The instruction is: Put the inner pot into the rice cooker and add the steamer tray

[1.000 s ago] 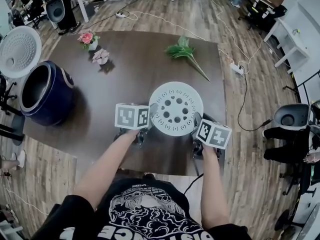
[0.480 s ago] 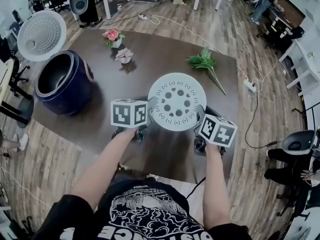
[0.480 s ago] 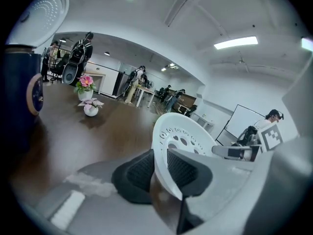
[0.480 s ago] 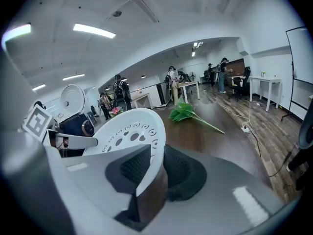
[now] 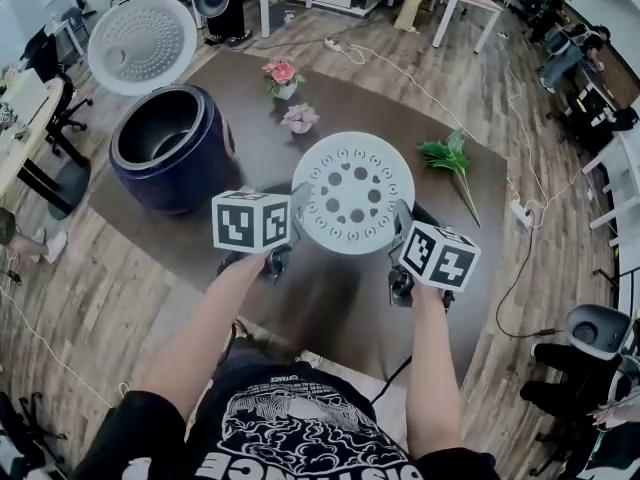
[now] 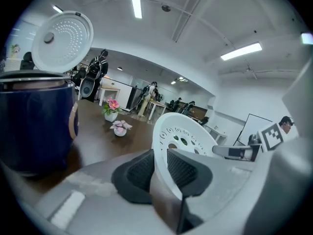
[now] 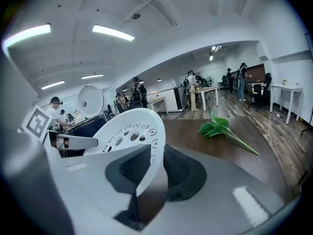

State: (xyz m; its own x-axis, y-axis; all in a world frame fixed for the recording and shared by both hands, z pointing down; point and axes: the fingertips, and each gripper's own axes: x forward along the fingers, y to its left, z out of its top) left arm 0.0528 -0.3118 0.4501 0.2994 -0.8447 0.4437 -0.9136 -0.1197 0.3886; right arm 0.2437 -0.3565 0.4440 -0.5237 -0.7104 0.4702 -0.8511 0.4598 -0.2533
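- the steamer tray (image 5: 353, 192) is held level over the near middle of the table (image 5: 330, 303) and seems clear of the top. the left tool (image 6: 159, 166) has its left rim and the right tool (image 7: 154, 169) its right rim.
- both tools stand narrow, each with its dark pads pressed on the thin white rim between them.
- the rice cooker (image 5: 165, 158) stands at the far left of the table, well apart from the tray, with its lid (image 5: 142, 43) swung up and open.
- a grey inner pot (image 5: 160, 128) appears to sit in the cooker already, so the first half of the task looks done.
- left to do, as i judge it: carry the tray left and far until it is over the open cooker, set it level on the pot, then release both tools.
- two small flower pots (image 5: 290, 93) stand to the right of the cooker, near that path. a green sprig (image 5: 447, 160) lies off to the far right.
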